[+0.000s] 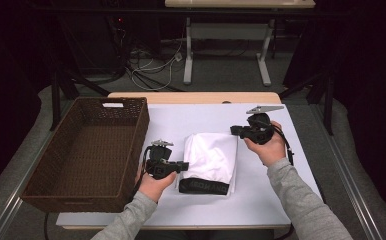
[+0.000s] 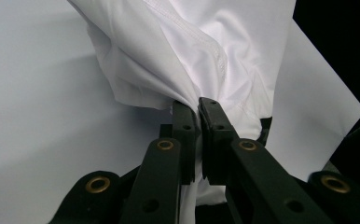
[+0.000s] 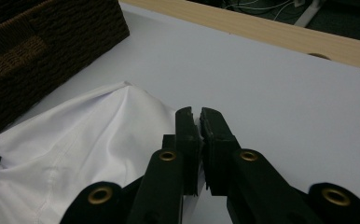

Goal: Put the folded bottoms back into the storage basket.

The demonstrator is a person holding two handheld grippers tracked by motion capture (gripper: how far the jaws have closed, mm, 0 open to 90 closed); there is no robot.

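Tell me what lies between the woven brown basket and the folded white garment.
In the high view, the left gripper sits between the woven brown basket and the folded white garment, clamping its edge.

garment (image 1: 212, 156): white smooth cloth | basket (image 1: 88, 150): rough brown wicker | jaws: matt black plastic

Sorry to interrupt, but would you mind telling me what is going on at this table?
A person is working a folded white garment with a gripper in each hand. The left gripper is shut on a pinch of the fabric, and the right gripper is shut at the garment's opposite edge, fabric apparently caught between its fingers. An empty wicker basket stands on the table to their left.
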